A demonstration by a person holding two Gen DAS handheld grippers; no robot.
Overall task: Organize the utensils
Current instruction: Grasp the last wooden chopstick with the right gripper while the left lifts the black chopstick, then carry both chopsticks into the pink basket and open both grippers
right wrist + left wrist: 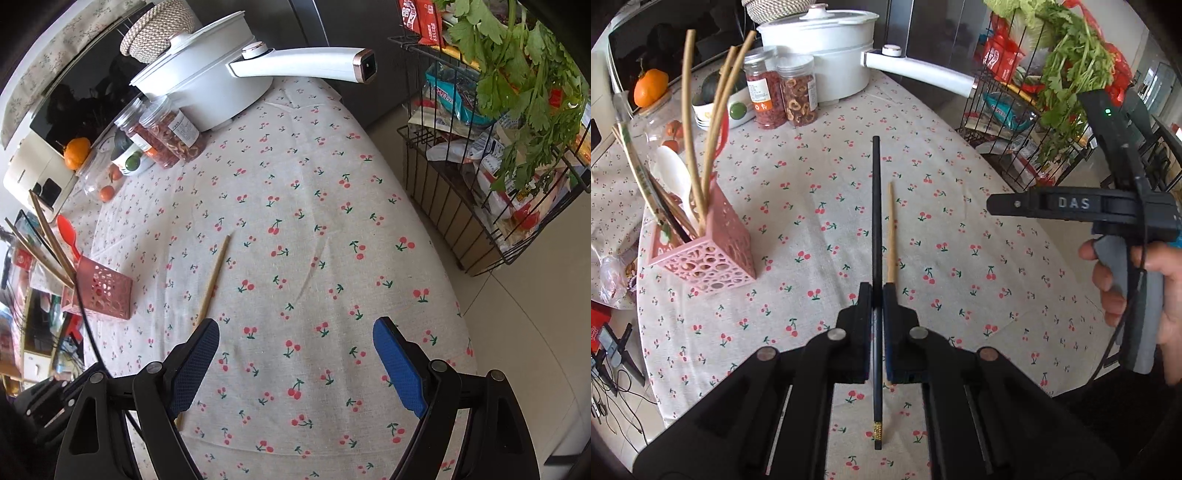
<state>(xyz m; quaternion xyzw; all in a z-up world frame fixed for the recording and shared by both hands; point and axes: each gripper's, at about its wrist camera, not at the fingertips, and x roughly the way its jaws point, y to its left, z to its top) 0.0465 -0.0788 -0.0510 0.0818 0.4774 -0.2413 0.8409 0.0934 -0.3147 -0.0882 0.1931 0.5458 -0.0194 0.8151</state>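
My left gripper (876, 291) is shut on a black chopstick (875, 206), which runs straight ahead between the pads and hangs above the cloth. A wooden chopstick (891, 236) lies on the cherry-print tablecloth just right of it, also seen as the wooden chopstick (215, 275) by my right gripper's left finger. A pink perforated utensil holder (713, 254) stands at the left with several chopsticks and a white spoon in it. My right gripper (295, 365) hovers open over bare cloth with nothing between its fingers; a hand holds it at the right of the left wrist view.
A white pot (827, 48) with a long handle (299, 66) and two jars (783, 92) stand at the table's far side. A wire rack (480, 177) with greens and packets stands off the table's right edge. Clutter lies on the floor at the left.
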